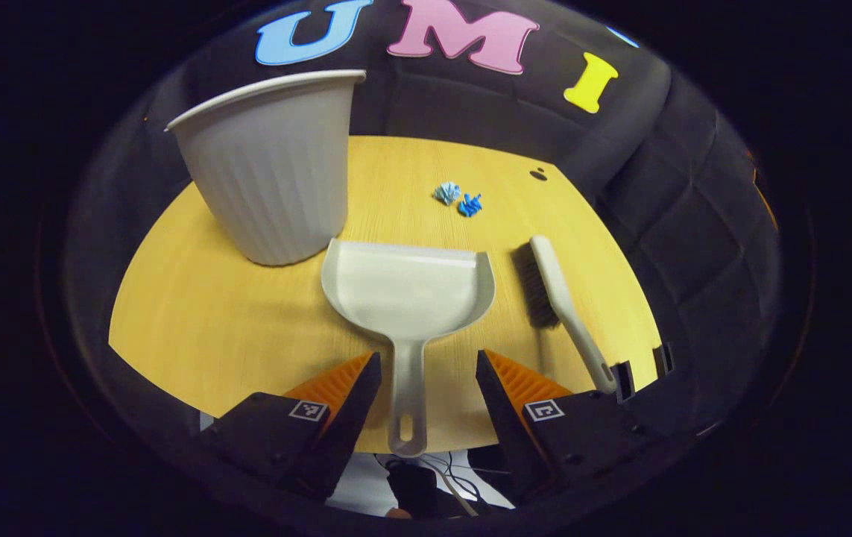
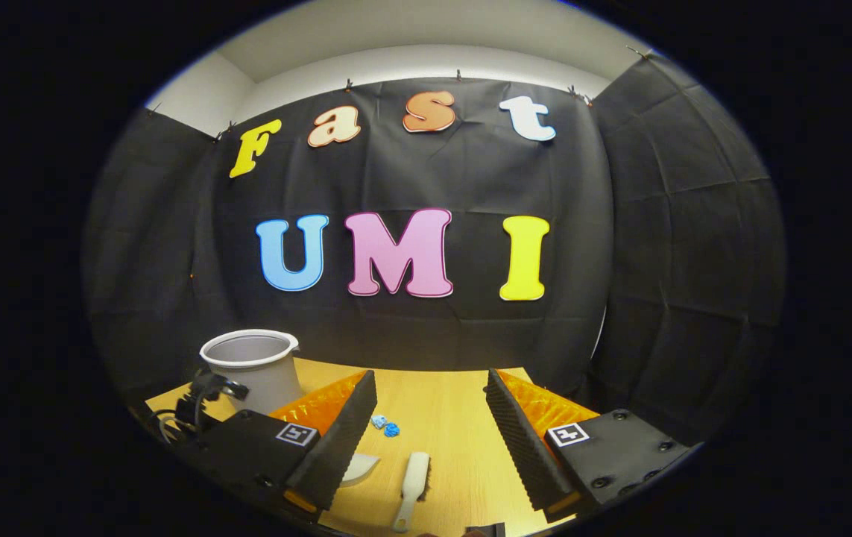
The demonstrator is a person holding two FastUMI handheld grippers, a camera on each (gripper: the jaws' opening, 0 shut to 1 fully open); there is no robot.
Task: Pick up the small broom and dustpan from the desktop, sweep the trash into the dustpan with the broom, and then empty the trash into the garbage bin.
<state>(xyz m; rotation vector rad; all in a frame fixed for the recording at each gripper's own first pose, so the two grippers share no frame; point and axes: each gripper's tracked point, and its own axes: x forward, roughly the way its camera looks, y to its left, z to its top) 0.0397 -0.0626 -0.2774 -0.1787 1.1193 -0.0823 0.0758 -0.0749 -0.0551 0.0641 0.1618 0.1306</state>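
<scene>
Grey dustpan handle [image 1: 408,395] lying lengthwise between spread fingers of left gripper [image 1: 426,377], untouched; right gripper [image 2: 429,429] released above broom [image 2: 411,481].

black cloth walls [image 2: 679,261] surround a wooden table [image 1: 247,328].

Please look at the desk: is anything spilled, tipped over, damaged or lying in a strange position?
Nothing stands out. The garbage bin stands upright, the dustpan and broom lie flat side by side, apart, and the blue trash sits in one small cluster beyond them on the desk.
</scene>
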